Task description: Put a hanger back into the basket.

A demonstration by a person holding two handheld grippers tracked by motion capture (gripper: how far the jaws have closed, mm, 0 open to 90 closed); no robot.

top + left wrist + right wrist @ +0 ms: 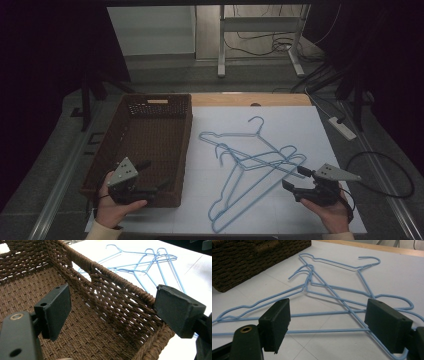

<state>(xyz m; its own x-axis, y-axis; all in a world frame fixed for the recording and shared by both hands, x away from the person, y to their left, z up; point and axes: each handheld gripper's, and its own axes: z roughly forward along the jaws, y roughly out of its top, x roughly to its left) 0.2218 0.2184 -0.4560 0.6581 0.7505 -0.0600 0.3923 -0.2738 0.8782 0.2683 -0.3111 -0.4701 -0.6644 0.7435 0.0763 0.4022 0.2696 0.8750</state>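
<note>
While both tongs stand spread and empty, the blue hangers lie tangled on the white surface, at ten o'clock from the right tongs, the nearer pair; the left tongs hover over the basket

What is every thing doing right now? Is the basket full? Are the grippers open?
Brown woven wicker basket: empty, upright on the table.
Blue wire hangers: lying flat, overlapping in a tangled pile, beside the basket.
Left gripper: open, holding nothing, over the basket's near corner.
Right gripper: open, holding nothing, near the hangers.
</note>
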